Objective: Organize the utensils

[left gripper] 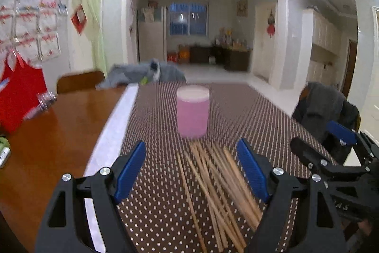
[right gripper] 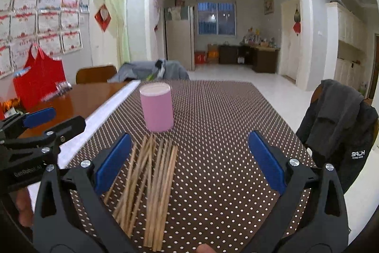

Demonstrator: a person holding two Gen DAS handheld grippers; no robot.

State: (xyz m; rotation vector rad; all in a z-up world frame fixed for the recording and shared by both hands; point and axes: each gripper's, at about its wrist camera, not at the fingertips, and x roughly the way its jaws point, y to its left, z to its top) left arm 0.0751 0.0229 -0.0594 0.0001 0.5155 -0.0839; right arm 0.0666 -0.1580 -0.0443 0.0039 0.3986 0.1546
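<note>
Both of your tools are held wide apart at the fingers, gripping nothing: your left tool (left gripper: pixel 191 167) hangs over the near end of the wooden sticks (left gripper: pixel 215 193), and your right tool (right gripper: pixel 189 158) sits a little to the right of the same pile, its left finger (right gripper: pixel 113 163) just beside the outermost sticks. You can see the bundle lying flat and loosely fanned on the brown dotted cloth (right gripper: pixel 225 129) that covers the tabletop, the far tips pointing toward the pink cup (right gripper: pixel 157 108). That cup stands upright just beyond the sticks, near but not clearly touching them. To the left of the cloth you have a white strip along its edge, then bare wooden tabletop (left gripper: pixel 59 129) with a red bag (right gripper: pixel 39 80) against the wall. A dark jacket (right gripper: pixel 336 134) is draped over the chair at your right, and grey clothing (left gripper: pixel 144 75) lies at the far end.
</note>
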